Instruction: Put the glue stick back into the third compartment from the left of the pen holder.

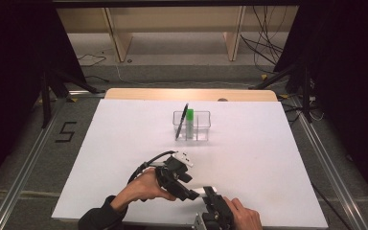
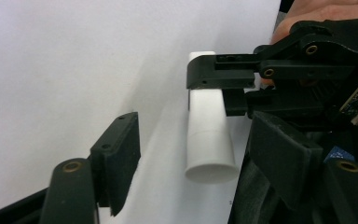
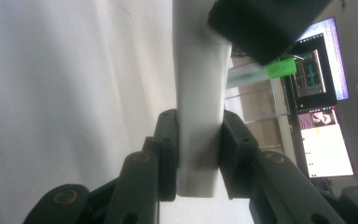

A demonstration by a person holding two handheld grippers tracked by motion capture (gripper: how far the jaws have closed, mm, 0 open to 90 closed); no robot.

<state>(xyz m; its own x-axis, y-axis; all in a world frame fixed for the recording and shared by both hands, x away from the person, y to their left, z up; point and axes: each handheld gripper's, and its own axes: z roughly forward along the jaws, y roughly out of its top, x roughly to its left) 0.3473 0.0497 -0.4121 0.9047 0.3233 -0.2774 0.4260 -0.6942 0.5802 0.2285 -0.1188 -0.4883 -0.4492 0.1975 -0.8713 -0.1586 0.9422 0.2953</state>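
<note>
White tube clamped by right gripper, long axis running between spread-wide, empty jaws of left gripper.

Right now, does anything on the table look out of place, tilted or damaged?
Nothing looks damaged or spilled. The black pen leans askew in the clear box, beside an upright green marker. The right tool holds a white tube normally.

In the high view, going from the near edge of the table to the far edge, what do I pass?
Right gripper clamped on the white tube → left gripper, jaws open beside that tube → bare white table → clear organizer box with a black pen and green-capped marker → wooden strip.
</note>
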